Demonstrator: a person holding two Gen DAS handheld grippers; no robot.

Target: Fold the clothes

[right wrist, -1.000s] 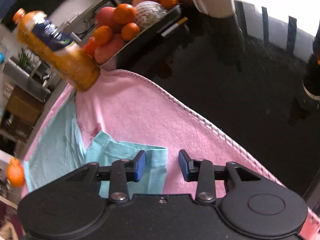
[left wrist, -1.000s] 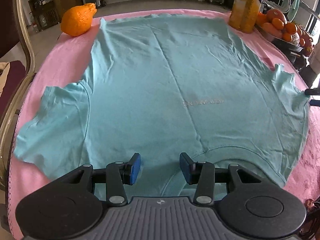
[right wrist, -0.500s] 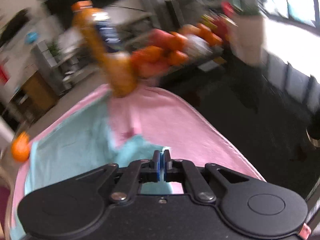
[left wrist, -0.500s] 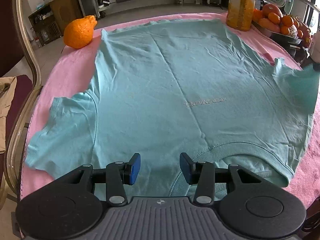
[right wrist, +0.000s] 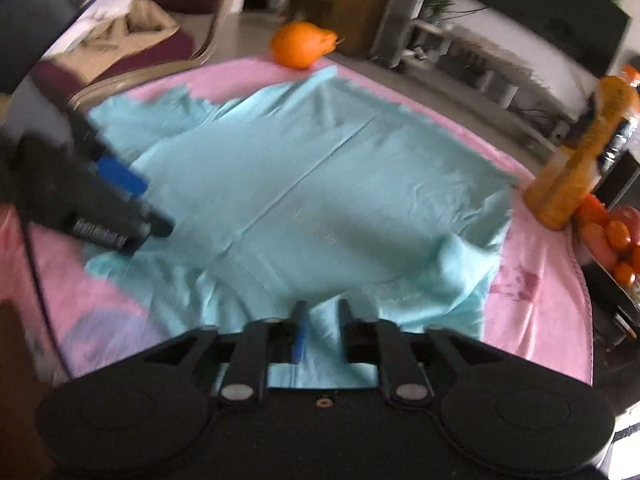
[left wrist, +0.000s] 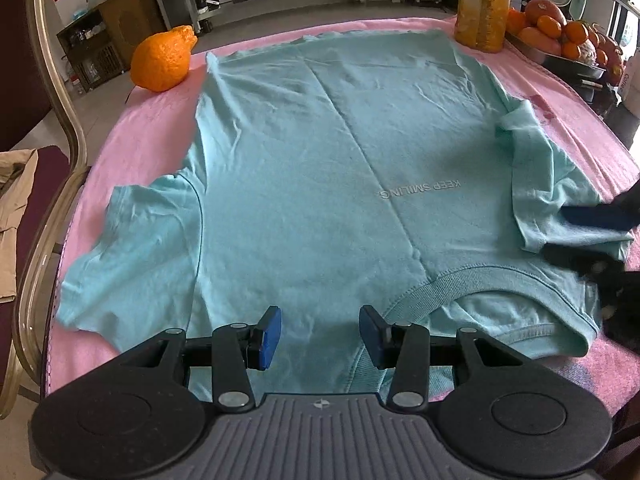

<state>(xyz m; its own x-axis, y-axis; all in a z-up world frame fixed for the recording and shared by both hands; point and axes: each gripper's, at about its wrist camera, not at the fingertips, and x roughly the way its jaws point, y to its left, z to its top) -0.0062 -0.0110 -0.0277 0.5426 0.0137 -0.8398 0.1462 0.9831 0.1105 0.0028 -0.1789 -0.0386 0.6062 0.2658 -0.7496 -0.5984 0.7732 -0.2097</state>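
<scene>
Metal tray [left wrist: 568, 60] holds oranges [left wrist: 549, 26], possibly other fruit.

The right wrist view is smeared by motion blur throughout: the print on the teal T-shirt [right wrist: 304, 184] is unreadable there, and the fruit [right wrist: 612, 236] at the right edge is cut off and runs together. The right gripper [right wrist: 320, 320] has cloth bunched between its fingers, but whether they pinch it cannot be told. In the left wrist view that same gripper [left wrist: 576, 236] is a dark blur cut by the right edge, covering part of the folded-over sleeve [left wrist: 548, 184]. The juice bottle [left wrist: 482, 8] loses its top to the frame, and the left gripper [left wrist: 320, 332] body hides the shirt's near edge
</scene>
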